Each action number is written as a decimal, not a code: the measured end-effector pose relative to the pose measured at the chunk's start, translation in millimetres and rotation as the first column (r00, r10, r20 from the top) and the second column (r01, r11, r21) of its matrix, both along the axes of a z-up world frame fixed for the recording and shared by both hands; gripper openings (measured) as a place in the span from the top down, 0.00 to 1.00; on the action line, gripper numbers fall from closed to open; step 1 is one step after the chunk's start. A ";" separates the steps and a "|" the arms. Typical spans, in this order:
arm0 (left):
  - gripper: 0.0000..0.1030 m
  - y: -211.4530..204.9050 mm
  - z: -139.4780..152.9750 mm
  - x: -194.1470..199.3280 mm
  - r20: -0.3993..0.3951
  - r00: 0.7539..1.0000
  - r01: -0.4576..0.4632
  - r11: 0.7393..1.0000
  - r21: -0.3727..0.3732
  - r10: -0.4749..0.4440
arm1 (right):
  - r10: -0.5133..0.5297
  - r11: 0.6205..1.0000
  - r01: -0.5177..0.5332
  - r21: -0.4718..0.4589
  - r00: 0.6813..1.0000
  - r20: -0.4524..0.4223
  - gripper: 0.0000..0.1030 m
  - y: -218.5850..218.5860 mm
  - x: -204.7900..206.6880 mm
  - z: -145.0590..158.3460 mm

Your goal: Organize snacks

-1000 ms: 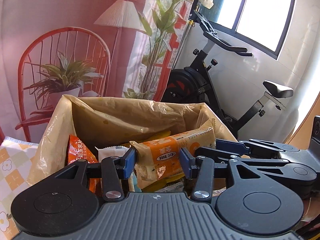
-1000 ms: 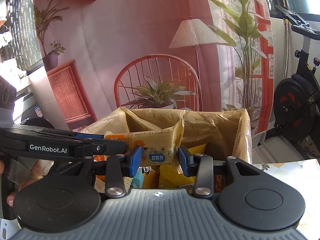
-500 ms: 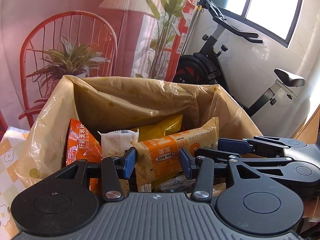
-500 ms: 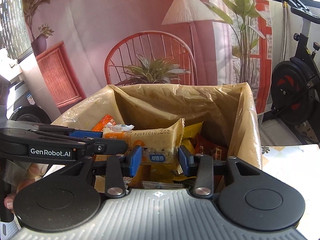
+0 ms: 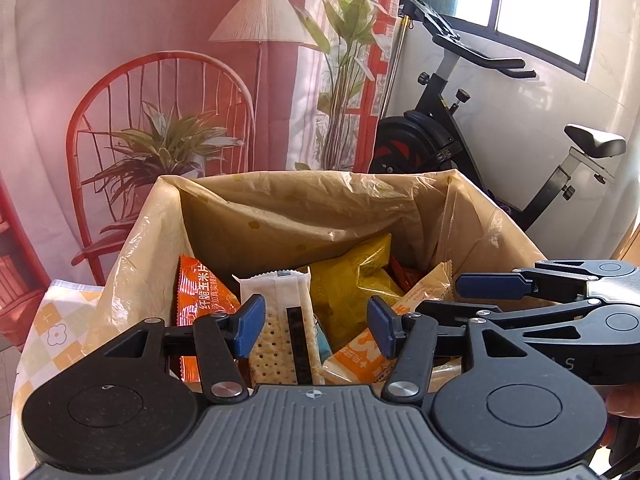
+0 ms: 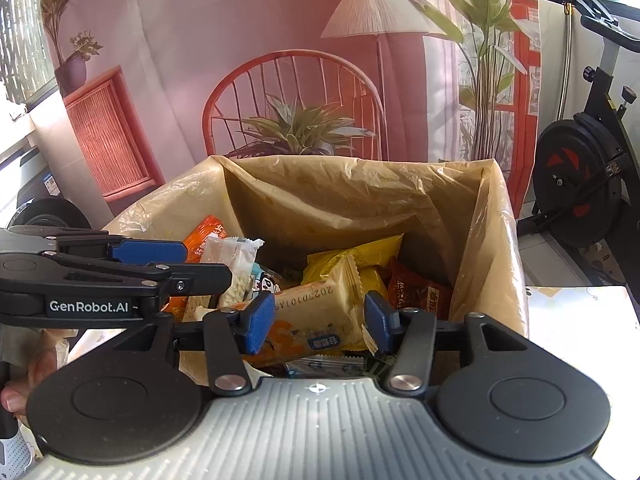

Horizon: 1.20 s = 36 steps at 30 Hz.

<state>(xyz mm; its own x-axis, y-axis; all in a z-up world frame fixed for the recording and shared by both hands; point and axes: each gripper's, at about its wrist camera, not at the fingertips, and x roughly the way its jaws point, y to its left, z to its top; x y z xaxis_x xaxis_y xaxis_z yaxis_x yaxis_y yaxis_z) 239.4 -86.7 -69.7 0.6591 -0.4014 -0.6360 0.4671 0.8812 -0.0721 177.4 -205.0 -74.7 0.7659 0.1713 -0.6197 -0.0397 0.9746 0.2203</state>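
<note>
1. The open box lined with a crinkled tan plastic bag (image 5: 304,216) already carries a heap of packets: an orange crinkly corn-chip bag (image 5: 198,292) at about 9 o'clock in the left wrist view, a white clear-fronted cracker packet (image 5: 280,332) just beside it, a yellow foil pouch (image 5: 352,276) at 12 o'clock behind them, and a dark red wrapper (image 6: 416,292) at 3 o'clock in the right wrist view.
2. The long orange-and-cream bread packet (image 6: 316,312) lies tilted on top of the heap, inside the box.
3. The left tongs (image 5: 316,324) are opening; their blue pads stand clear of the packet, which sits off toward the right pad.
4. The right tongs (image 6: 318,322) are also opening, with the packet's printed end between the pads but no longer squeezed, as far as I can tell.
5. Judged from this, the drop of this packet is nearly finished; both tongs have yet to lift clear. Whether more snacks wait on the checked-cloth bench (image 5: 60,320) I cannot tell.
</note>
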 end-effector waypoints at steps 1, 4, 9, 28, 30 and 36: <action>0.41 1.2 2.0 -1.5 0.010 1.000 -0.003 1.000 0.006 0.003 | 0.001 1.000 -0.001 0.001 1.000 0.003 0.47 0.0 -0.6 1.2; 0.35 5.4 10.4 -8.7 0.055 0.998 -0.022 0.999 0.028 0.020 | -0.005 1.000 0.005 -0.016 1.000 0.016 0.39 2.1 -3.0 7.4; 0.27 16.8 30.6 -22.0 0.135 0.989 -0.065 0.997 0.044 0.059 | -0.029 0.999 0.030 -0.022 0.999 0.045 0.24 4.5 -9.1 22.2; 0.07 64.4 114.0 -147.7 0.440 0.877 -0.216 0.976 -0.004 0.196 | -0.126 0.991 0.134 -0.008 0.947 0.295 0.00 38.3 -90.0 93.6; 0.06 67.1 116.4 -155.9 0.436 0.874 -0.224 0.974 -0.025 0.212 | -0.124 0.991 0.133 -0.008 0.943 0.307 0.00 43.2 -98.2 96.2; 0.06 67.8 116.9 -167.7 0.434 0.869 -0.252 0.967 -0.024 0.237 | -0.129 0.989 0.145 -0.026 0.939 0.319 0.00 54.3 -113.7 96.4</action>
